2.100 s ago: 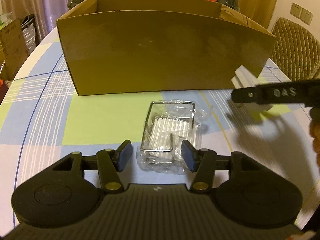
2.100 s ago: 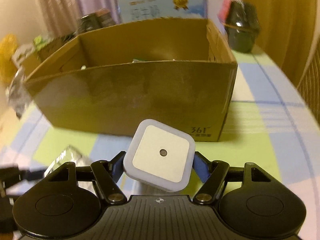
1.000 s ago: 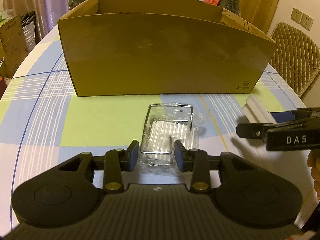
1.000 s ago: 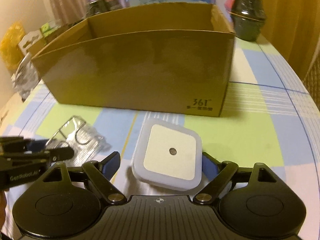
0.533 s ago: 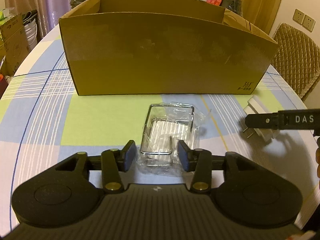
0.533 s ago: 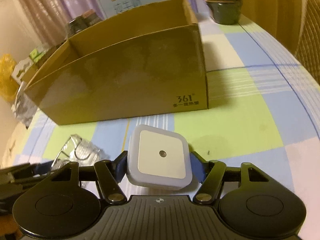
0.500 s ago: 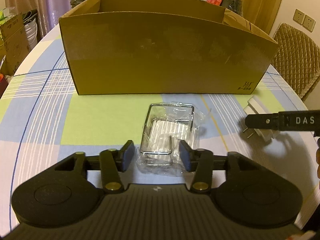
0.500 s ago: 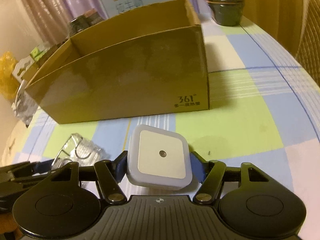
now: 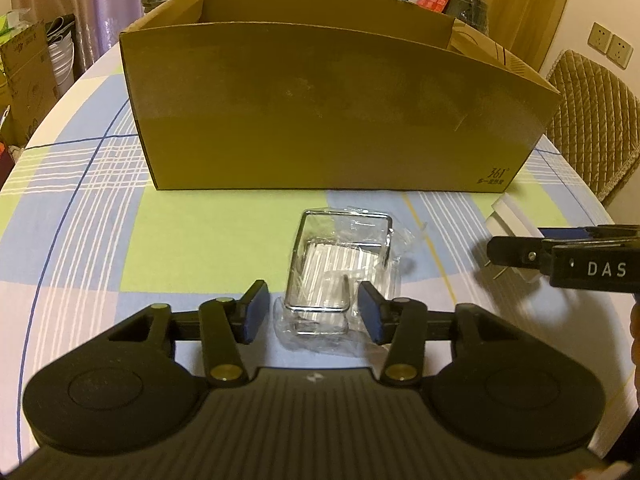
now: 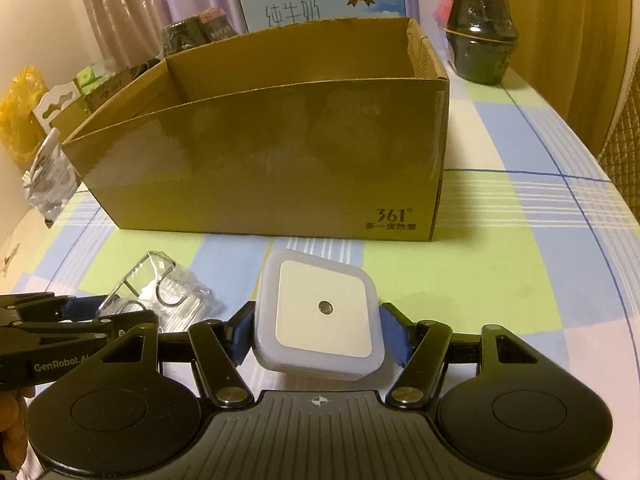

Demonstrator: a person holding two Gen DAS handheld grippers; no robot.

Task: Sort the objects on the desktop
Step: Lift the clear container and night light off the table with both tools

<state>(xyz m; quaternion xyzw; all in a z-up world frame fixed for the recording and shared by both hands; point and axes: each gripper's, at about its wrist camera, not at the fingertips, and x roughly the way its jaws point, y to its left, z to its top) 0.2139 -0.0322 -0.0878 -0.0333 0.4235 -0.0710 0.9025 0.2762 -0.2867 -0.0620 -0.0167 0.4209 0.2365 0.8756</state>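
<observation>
We had the right claw (image 10: 318, 334) clamped on the night light (image 10: 320, 316), left claw (image 9: 312, 312) spread around the bagged wire rack (image 9: 340, 268); next, lift into the far cardboard box (image 10: 280, 148).

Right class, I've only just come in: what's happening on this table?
A person works two handheld grippers in front of a cardboard box. The right gripper is shut on a white square night light. The left gripper is open, its fingers either side of a bagged wire hook lying on the tablecloth.

The right gripper (image 10: 318, 334) has re-clamped the night light (image 10: 320, 318) (briefly released).
</observation>
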